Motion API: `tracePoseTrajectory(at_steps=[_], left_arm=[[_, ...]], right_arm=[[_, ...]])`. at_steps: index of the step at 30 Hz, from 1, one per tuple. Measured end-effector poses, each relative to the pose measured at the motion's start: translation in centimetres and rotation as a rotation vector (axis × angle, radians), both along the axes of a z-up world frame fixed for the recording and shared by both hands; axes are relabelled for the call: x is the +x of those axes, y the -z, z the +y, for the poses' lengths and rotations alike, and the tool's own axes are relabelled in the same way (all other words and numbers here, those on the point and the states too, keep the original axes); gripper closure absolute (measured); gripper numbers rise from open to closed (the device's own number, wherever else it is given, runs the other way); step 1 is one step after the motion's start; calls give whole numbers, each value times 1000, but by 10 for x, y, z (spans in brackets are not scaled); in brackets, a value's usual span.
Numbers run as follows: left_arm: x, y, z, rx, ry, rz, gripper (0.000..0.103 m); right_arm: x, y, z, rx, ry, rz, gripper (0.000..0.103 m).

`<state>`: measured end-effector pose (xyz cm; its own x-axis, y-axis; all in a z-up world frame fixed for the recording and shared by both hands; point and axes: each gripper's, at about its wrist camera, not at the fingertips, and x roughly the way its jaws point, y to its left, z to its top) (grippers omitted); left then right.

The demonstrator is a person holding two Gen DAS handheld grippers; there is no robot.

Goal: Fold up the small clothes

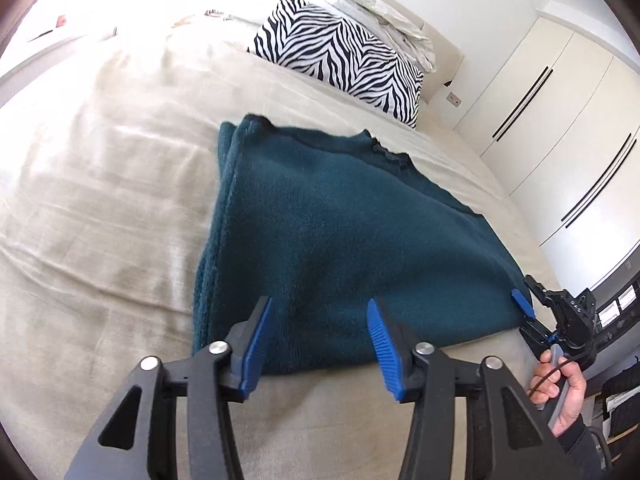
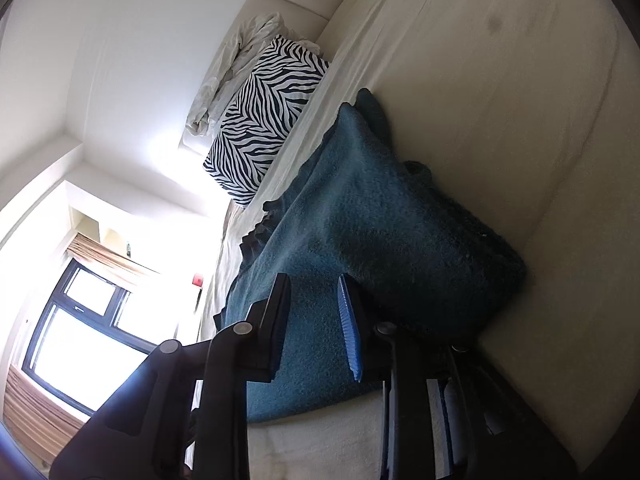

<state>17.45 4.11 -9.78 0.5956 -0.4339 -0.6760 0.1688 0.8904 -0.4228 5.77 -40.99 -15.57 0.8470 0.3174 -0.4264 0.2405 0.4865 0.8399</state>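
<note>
A dark teal knitted sweater (image 1: 340, 232) lies folded on the beige bed cover (image 1: 120, 200), with a doubled edge on its left side. My left gripper (image 1: 320, 308) hovers over the sweater's near edge, its blue pads (image 1: 256, 344) wide apart and holding nothing. At the sweater's near right corner is my right gripper (image 1: 528, 320), gripped by a hand (image 1: 560, 384). In the right wrist view, which is rolled sideways, the right gripper (image 2: 314, 292) stands open. The teal sweater (image 2: 360, 208) shows in the gap, and the pads do not press on it.
A zebra-print pillow (image 1: 340, 56) and crumpled white bedding (image 1: 380, 12) lie at the head of the bed. White wardrobe doors (image 1: 560, 120) stand to the right of the bed. A window (image 2: 76, 332) shows in the right wrist view.
</note>
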Motion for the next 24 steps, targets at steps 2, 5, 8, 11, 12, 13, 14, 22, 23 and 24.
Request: tracePoseTrajectory(at_steps=[2, 5, 8, 11, 12, 13, 14, 22, 23, 24], left_arm=[[5, -9, 2, -7, -9, -27, 43], [24, -12, -1, 8, -25, -40, 41], [47, -3, -3, 28, -46, -26, 41], [65, 16, -2, 70, -62, 23, 45], [66, 20, 0, 67, -58, 25, 46], [65, 21, 0, 72, -45, 11, 46], [62, 21, 0, 84, -30, -1, 46], [45, 22, 12, 40, -26, -16, 45], [42, 21, 13, 33, -34, -16, 45], [39, 20, 15, 25, -40, -17, 44]], right_arm=[[-5, -25, 6, -23, 20, -58, 36], [11, -59, 15, -111, 6, -103, 26], [57, -58, 14, -128, -72, -17, 26], [93, -37, 1, -130, -82, 85, 27], [99, -26, -7, -125, -59, 140, 31], [99, -18, -17, -129, -28, 177, 36], [96, -14, -26, -127, -11, 161, 39], [24, 2, -106, -121, 217, 184, 47], [21, -7, -105, -177, 219, 202, 45], [19, -16, -101, -231, 201, 205, 45]])
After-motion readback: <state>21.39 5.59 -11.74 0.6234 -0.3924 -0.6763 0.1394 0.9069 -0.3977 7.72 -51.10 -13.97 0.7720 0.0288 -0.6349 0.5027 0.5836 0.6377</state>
